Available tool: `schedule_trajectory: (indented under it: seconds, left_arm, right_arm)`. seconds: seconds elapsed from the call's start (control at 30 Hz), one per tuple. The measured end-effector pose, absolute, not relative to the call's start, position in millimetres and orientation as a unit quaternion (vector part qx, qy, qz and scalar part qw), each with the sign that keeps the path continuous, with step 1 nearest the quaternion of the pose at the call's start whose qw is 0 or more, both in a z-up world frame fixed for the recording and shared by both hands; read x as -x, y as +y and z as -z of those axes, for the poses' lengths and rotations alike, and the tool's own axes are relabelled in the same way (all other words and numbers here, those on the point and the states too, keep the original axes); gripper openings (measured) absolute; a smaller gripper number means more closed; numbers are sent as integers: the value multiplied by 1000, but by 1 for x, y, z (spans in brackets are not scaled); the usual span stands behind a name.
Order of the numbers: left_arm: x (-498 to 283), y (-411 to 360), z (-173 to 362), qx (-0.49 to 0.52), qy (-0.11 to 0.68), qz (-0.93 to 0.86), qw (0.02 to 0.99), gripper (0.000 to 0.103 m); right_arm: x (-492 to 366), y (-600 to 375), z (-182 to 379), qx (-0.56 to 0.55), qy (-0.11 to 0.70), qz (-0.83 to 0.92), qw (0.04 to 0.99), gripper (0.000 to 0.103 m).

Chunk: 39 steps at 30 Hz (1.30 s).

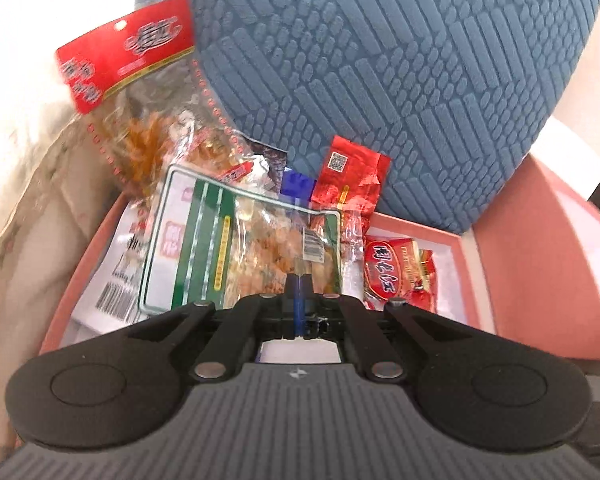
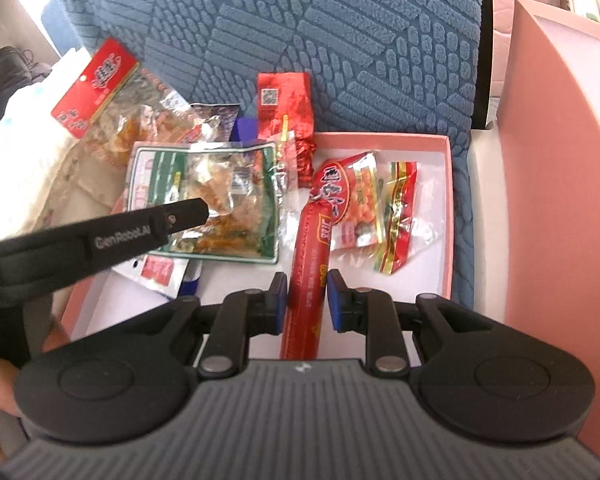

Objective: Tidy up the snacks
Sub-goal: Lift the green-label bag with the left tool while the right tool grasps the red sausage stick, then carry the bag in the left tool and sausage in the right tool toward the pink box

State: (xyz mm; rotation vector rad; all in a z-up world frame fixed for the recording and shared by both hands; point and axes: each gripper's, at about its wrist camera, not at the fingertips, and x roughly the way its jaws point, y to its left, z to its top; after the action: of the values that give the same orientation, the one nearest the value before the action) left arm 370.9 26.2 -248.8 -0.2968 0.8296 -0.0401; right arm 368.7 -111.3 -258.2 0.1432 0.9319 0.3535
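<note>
A pink box (image 2: 448,216) with a white floor holds several snack packs. My left gripper (image 1: 299,286) is shut on the near edge of a green-and-clear snack bag (image 1: 236,248); in the right wrist view its tip (image 2: 196,210) rests on that bag (image 2: 220,196). My right gripper (image 2: 307,300) is shut on a long red sausage stick (image 2: 310,276) that lies lengthwise in the box. A red peanut pack (image 2: 350,196), a red-and-clear candy pack (image 2: 396,216) and a red foil pack (image 2: 286,112) lie beyond. A red-topped clear bag (image 2: 104,104) leans at the box's far left.
A blue textured cushion (image 2: 300,32) stands right behind the box. The pink box lid (image 2: 556,168) stands upright on the right. Cream fabric (image 1: 24,152) lies to the left. A blue-and-white pack (image 2: 192,280) lies under the green bag.
</note>
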Motion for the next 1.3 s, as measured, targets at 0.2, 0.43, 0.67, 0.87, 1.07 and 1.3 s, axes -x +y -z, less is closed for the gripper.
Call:
schedule_trajectory:
  seconds: [0.2, 0.43, 0.67, 0.87, 1.07, 1.3]
  left_arm:
    - [-369, 50, 249, 198, 405, 10, 893, 0]
    - [-377, 57, 254, 221, 422, 13, 879, 1]
    - [-387, 60, 257, 224, 424, 13, 877, 66]
    - [-402, 65, 257, 208, 434, 8, 877, 80]
    - [-423, 83, 262, 208, 446, 2, 871, 83]
    - [-430, 99, 266, 220, 450, -9, 865, 90]
  right_arm:
    - [-360, -101, 258, -46, 438, -167, 882, 25]
    - [-356, -96, 265, -39, 436, -159, 885, 25]
    - [-355, -89, 271, -7, 442, -154, 884, 43]
    - [-346, -71, 284, 79, 434, -165, 882, 27]
    - [-351, -70, 277, 83, 415, -161, 892, 23]
    - [-371, -70, 269, 88, 393, -152, 903, 23]
